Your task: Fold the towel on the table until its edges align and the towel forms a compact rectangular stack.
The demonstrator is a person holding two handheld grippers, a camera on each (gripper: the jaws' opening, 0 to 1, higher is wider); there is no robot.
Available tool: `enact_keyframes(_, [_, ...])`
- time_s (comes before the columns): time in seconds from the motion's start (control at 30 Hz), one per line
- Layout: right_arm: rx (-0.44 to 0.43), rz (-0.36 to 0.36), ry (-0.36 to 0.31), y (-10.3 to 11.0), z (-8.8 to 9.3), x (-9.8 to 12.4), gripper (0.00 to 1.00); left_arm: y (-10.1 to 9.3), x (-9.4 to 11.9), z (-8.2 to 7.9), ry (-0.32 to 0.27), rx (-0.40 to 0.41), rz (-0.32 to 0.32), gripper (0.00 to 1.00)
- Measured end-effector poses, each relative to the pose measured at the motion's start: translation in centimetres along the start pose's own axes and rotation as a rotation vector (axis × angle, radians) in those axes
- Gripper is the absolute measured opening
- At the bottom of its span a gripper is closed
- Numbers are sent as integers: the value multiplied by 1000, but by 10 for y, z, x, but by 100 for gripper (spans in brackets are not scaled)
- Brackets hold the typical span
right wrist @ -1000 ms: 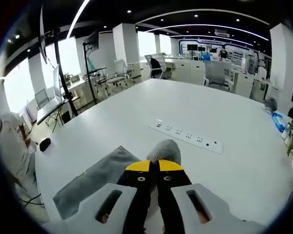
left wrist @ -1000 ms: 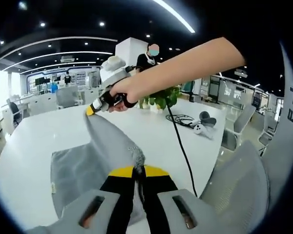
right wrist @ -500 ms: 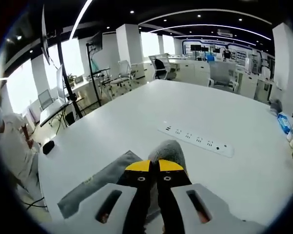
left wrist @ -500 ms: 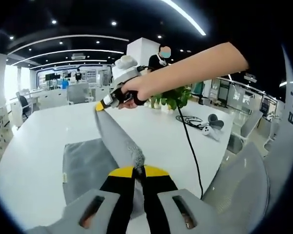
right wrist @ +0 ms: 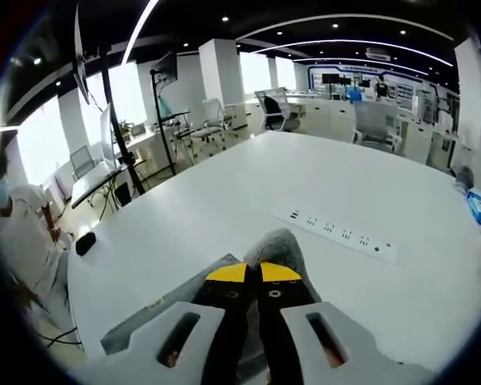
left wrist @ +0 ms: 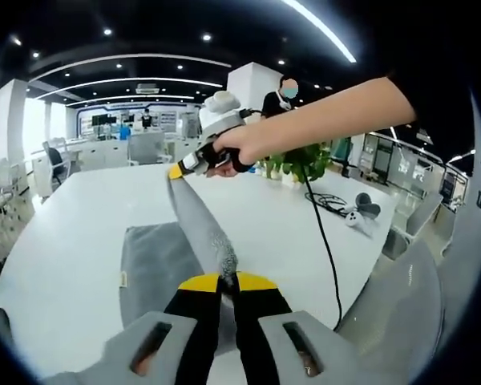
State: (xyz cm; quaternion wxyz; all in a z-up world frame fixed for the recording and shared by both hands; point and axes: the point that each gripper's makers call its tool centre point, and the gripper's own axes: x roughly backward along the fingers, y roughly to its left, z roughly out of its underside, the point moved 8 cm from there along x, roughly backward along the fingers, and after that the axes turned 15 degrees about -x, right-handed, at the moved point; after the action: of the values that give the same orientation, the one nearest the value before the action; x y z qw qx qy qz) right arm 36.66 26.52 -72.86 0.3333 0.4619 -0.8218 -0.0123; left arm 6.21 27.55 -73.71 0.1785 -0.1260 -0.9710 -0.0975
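A grey towel (left wrist: 156, 261) lies partly on the white table (left wrist: 72, 233), with one edge lifted taut between both grippers. My left gripper (left wrist: 228, 278) is shut on one corner of the towel near the bottom of the left gripper view. In that same view my right gripper (left wrist: 176, 170), held in a person's hand, pinches the other corner higher up over the table. In the right gripper view my right gripper (right wrist: 252, 273) is shut on a tuft of the towel (right wrist: 272, 245), and the rest of the cloth hangs below to the left.
A white power strip (right wrist: 345, 235) lies on the table ahead in the right gripper view. A black cable (left wrist: 325, 241), a potted green plant (left wrist: 293, 164) and white controllers (left wrist: 361, 210) sit toward the table's right side. A grey chair (left wrist: 401, 313) stands close by. People stand at the back.
Both grippers have carried the held towel edge further over the table, and more of the flat towel shows beneath in the left gripper view. Both stay shut on the cloth.
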Motion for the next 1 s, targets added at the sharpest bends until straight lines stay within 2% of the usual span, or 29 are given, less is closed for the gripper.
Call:
enact_keyframes(0.47, [-6, -37, 5, 17, 0, -18, 1, 13, 11, 10, 9, 52, -59, 6])
enact_keyframes(1.0, [15, -59, 48, 33, 11, -44, 1, 25, 17, 34, 44, 127, -92, 6])
